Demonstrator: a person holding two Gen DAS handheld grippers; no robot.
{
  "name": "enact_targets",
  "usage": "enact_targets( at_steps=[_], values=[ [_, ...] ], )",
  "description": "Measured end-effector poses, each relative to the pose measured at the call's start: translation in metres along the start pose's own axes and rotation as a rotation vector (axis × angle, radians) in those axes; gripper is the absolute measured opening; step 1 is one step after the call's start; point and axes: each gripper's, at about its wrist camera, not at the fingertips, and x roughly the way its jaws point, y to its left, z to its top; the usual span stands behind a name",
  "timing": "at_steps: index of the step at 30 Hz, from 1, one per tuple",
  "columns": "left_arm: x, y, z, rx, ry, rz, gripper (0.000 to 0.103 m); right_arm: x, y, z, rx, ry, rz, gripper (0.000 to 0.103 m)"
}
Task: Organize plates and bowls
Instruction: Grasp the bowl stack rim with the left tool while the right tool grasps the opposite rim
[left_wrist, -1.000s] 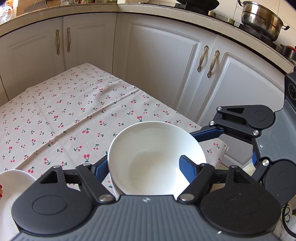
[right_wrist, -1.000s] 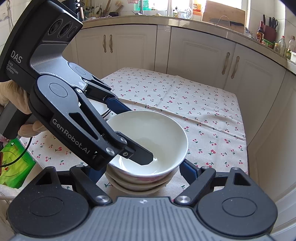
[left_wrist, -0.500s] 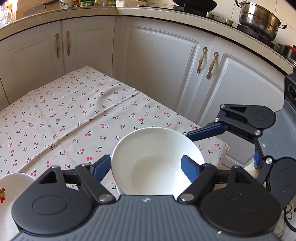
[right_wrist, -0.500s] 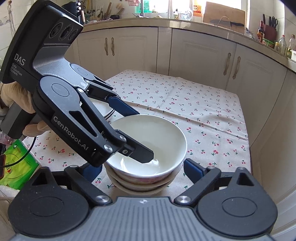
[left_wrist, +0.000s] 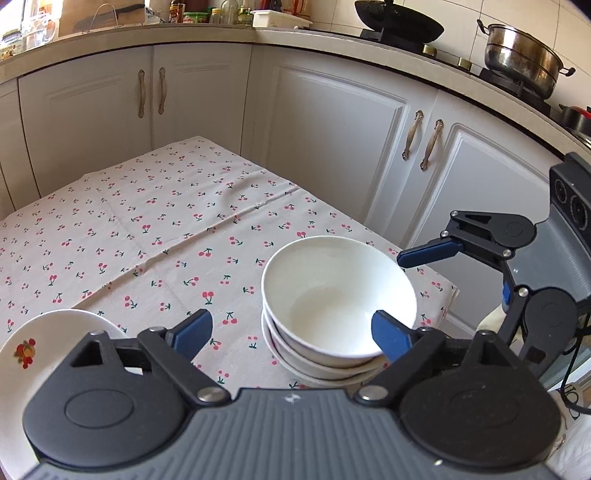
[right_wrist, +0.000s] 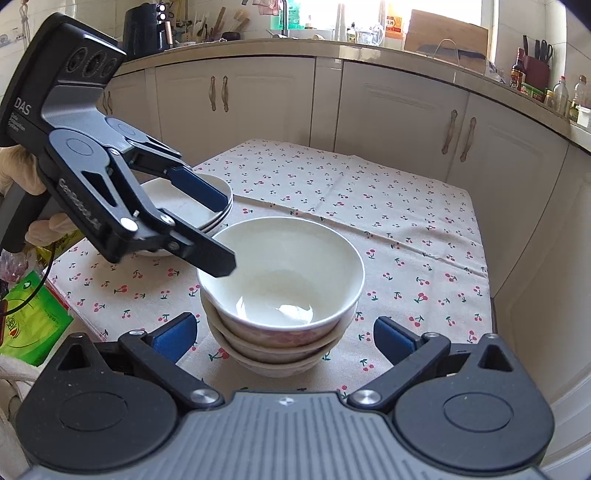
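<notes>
A stack of three white bowls (left_wrist: 340, 306) (right_wrist: 280, 280) stands on the cherry-print tablecloth (left_wrist: 147, 236) near the table's right edge. My left gripper (left_wrist: 290, 332) (right_wrist: 227, 234) hangs just left of the top bowl's rim. Its jaws are opening and nothing is gripped. My right gripper (right_wrist: 284, 336) (left_wrist: 454, 273) is on the near side of the stack. Its jaws are opening too, and the blue pads (right_wrist: 173, 334) stand clear of the bowls on both sides. A stack of white plates (right_wrist: 221, 218) lies behind the left gripper. The top plate (left_wrist: 44, 332) has a fruit print.
White cabinets (right_wrist: 399, 110) wrap around the table's far and right sides. The table's right edge (left_wrist: 452, 291) is close to the bowls. A green bag (right_wrist: 29, 317) lies past the table's left side. A gloved hand (right_wrist: 22, 170) holds the left gripper.
The left gripper let go of the top bowl's rim, opened and drew back to the left. The right gripper's jaws spread wider. The top bowl stays on the stack.
</notes>
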Motion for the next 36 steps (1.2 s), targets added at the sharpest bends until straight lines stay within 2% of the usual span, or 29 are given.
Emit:
enact_targets(
  at_steps=[5, 14, 25, 36],
  values=[
    [-0.008, -0.001, -0.017, 0.016, -0.009, -0.013, 0.095, 0.008, -0.001, -0.009, 0.002, 0.044, 0.005, 0.103],
    [0.012, -0.013, -0.041, 0.112, 0.067, 0.007, 0.096, 0.024, -0.005, -0.021, -0.015, 0.099, 0.007, 0.103],
    [0.045, -0.013, -0.041, 0.205, 0.139, 0.009, 0.095, 0.047, -0.016, -0.029, -0.061, 0.166, 0.025, 0.103],
    [0.072, -0.011, -0.04, 0.279, 0.2, -0.044, 0.095, 0.058, -0.022, -0.018, -0.198, 0.165, 0.097, 0.103]
  ],
)
